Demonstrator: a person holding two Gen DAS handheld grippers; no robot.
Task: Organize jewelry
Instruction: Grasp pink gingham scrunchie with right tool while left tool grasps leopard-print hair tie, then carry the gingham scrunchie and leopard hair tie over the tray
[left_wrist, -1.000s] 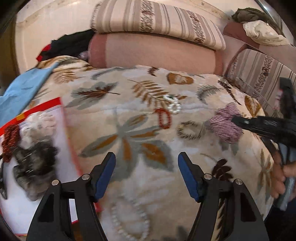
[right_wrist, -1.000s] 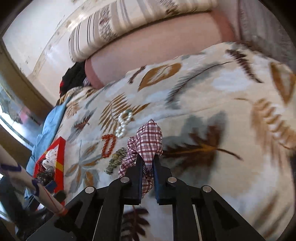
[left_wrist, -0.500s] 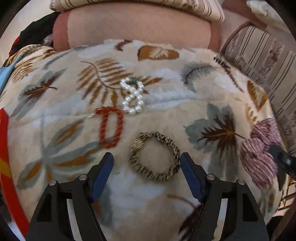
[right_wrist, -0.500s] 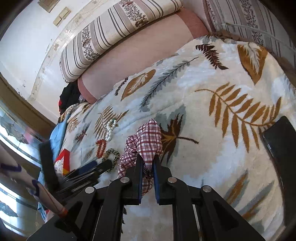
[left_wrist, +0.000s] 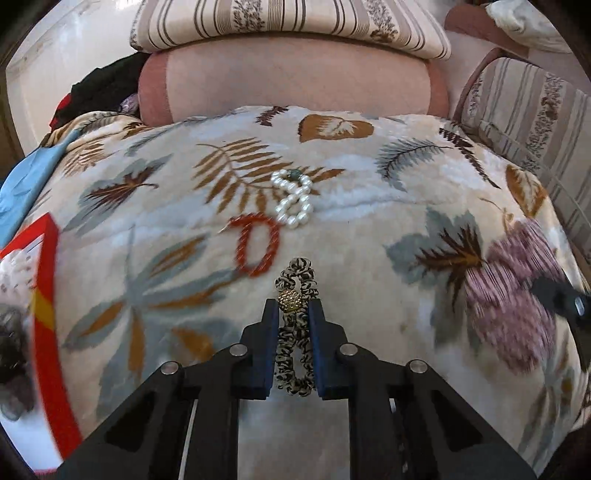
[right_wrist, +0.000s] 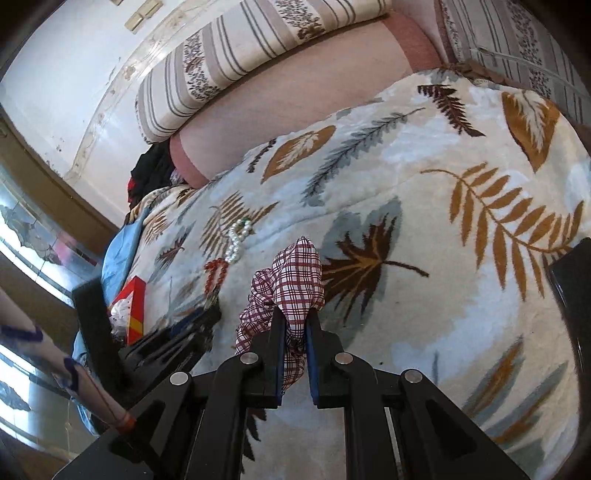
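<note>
Animal-print fabric scrunchie with a round gold bead (left_wrist: 295, 328), lying on the leaf-patterned plush blanket (left_wrist: 369, 240) of the bed and squeezed into a narrow loop. Its long axis runs straight away from the left-wrist camera, along the fingers; the far end juts past the fingertips, the gold bead sits level with them. The left gripper (left_wrist: 293, 308) has its jaws closing, the blue pads already pressing both sides of the scrunchie.

Just beyond the scrunchie's far end, slightly left, lies a red twisted-cord bracelet (left_wrist: 256, 245), an oval elongated the same way. Touching its upper right corner is a white pearl bracelet (left_wrist: 293, 201) twisted into a figure of eight. Neither lies between the jaws.

The right gripper (right_wrist: 293, 317) has its jaws nearly shut, clamped on a red-and-white plaid fabric scrunchie (right_wrist: 295, 280), whose free end rises upward beyond the fingertips; in the left-wrist view it appears blurred at the right.

At the left edge lies a red-rimmed box (left_wrist: 48, 295) holding pale and dark fluffy items. Behind the blanket stand a pink bolster (left_wrist: 295, 77) and a striped cushion (left_wrist: 288, 22).
</note>
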